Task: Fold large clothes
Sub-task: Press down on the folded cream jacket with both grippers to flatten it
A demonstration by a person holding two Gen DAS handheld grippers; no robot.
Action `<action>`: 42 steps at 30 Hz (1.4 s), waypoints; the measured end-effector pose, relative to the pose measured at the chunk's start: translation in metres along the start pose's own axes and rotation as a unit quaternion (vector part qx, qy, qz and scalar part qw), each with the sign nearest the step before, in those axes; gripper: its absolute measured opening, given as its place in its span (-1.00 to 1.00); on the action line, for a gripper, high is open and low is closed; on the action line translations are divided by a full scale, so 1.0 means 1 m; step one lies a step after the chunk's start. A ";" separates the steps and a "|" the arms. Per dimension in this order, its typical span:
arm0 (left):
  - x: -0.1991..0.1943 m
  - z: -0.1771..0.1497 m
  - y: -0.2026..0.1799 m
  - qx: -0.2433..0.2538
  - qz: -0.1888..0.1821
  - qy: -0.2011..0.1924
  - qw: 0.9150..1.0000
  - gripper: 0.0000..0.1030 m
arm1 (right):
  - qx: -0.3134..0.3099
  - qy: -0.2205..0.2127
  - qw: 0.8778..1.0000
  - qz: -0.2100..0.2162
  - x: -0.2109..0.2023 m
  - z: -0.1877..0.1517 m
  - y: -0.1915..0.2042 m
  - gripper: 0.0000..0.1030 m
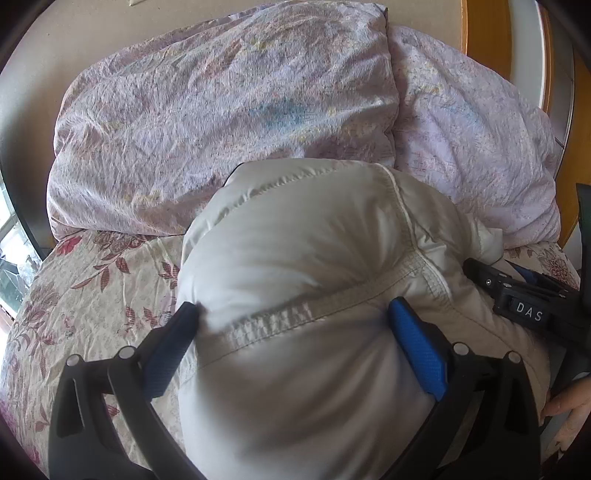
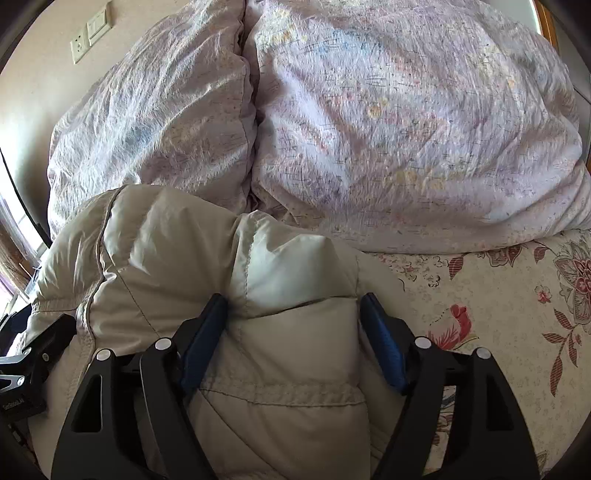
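A puffy off-white down jacket [image 1: 295, 258] lies bundled on the flowered bed sheet [image 1: 92, 295]. My left gripper [image 1: 295, 325] straddles a thick fold of it along a stitched seam, and both blue pads [image 1: 413, 336] press into the padding. In the right wrist view the same jacket [image 2: 166, 251] fills the lower left. My right gripper [image 2: 291, 314] holds a bulging fold, with the jaws set wide and the pads [image 2: 207, 332] touching the fabric on both sides. The body of the right gripper shows at the left view's right edge, against the jacket.
Two rumpled lilac pillows [image 2: 406, 129] are stacked against the wall at the head of the bed. Bare flowered sheet [image 2: 498, 314] lies to the right of the jacket. A wall socket and switch [image 2: 90, 33] are at the upper left. A hand [image 1: 569, 410] is at the right edge.
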State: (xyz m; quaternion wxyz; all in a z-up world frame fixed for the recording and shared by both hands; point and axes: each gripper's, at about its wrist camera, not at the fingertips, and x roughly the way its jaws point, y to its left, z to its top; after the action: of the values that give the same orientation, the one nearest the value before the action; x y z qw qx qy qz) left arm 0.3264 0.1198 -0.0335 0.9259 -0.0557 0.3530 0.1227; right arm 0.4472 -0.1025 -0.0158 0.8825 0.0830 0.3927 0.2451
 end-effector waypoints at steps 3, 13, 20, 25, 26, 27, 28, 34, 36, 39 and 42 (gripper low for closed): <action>0.003 -0.001 0.000 -0.004 0.000 -0.007 1.000 0.97 | -0.006 -0.006 1.000 -0.006 0.002 -0.001 0.002 0.46; 0.008 -0.007 -0.006 -0.002 0.023 -0.027 0.999 0.97 | -0.017 -0.016 0.999 -0.025 0.010 -0.001 0.005 0.51; 0.008 -0.007 -0.011 0.003 0.035 -0.027 0.999 0.97 | -0.022 -0.013 0.999 -0.045 0.013 -0.001 0.010 0.58; 0.007 -0.007 -0.007 -0.001 0.027 -0.025 0.999 0.97 | 0.018 -0.022 1.000 0.010 -0.020 -0.013 0.001 0.53; 0.007 -0.007 -0.007 -0.001 0.027 -0.025 0.999 0.97 | 0.025 -0.023 0.999 0.025 -0.028 -0.017 -0.001 0.53; 0.007 -0.007 -0.007 -0.002 0.026 -0.025 0.999 0.97 | 0.025 -0.023 0.999 0.031 -0.033 -0.021 -0.003 0.53; 0.007 -0.007 -0.007 -0.002 0.026 -0.025 0.999 0.97 | 0.016 -0.020 0.999 0.027 -0.036 -0.026 -0.002 0.53; 0.008 -0.007 -0.008 -0.002 0.029 -0.025 0.999 0.97 | -0.011 0.001 1.000 0.004 -0.020 -0.033 0.003 0.59; 0.009 -0.008 -0.009 0.000 0.032 -0.025 0.999 0.97 | -0.019 -0.003 1.000 -0.001 -0.022 -0.037 0.003 0.60; 0.009 -0.008 -0.010 0.001 0.035 -0.025 0.999 0.97 | -0.017 -0.004 1.000 0.002 -0.021 -0.041 0.000 0.61; 0.009 -0.008 -0.010 0.001 0.036 -0.026 0.999 0.97 | -0.013 -0.001 1.000 0.006 -0.020 -0.041 -0.001 0.62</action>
State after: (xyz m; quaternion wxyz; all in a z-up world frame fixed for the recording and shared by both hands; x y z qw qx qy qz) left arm 0.3304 0.1104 -0.0457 0.9297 -0.0384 0.3311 0.1569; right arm 0.4062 -0.1154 -0.0308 0.8823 0.0737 0.3883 0.2555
